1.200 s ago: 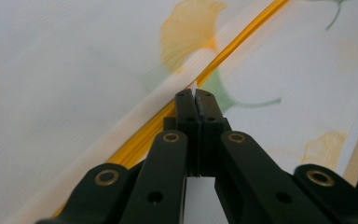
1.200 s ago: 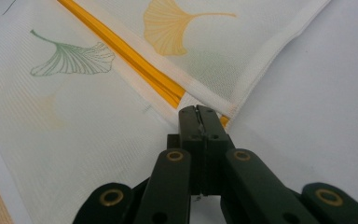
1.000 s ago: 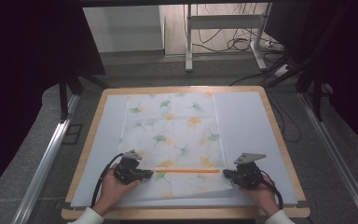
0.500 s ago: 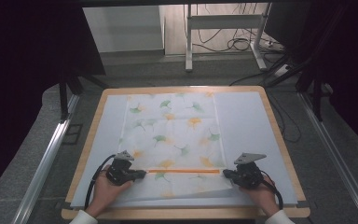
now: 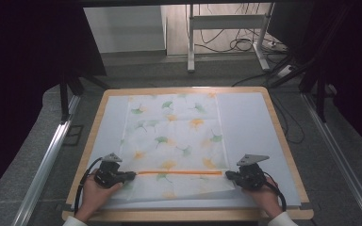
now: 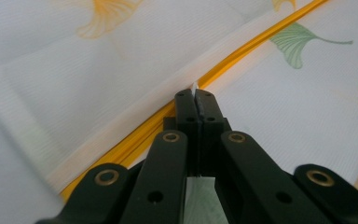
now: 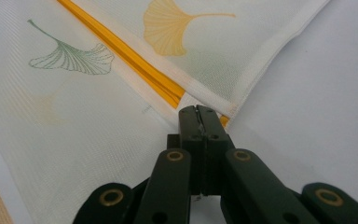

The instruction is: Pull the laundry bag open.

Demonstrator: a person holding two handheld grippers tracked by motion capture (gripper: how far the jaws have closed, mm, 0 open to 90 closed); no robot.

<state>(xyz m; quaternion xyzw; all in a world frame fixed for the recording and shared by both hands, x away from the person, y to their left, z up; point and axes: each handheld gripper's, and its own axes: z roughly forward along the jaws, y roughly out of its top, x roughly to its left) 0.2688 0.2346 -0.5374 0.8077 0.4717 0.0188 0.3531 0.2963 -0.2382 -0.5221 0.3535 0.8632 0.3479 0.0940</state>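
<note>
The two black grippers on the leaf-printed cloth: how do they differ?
The left gripper pinches the cloth at its left edge, jaws pointing right; the right gripper pinches the right edge, jaws pointing left. Both are shut on the cloth, at opposite ends of its orange stripe.

Left hand (image 5: 93, 195) at near-left of tabletop (image 5: 283, 141), holding left claw (image 5: 133, 175), jaws pressed together on cloth edge (image 6: 195, 88). Right hand (image 5: 266, 197) at near-right, right claw (image 5: 227, 174) jaws closed on cloth corner, claws pointing toward each other.
</note>
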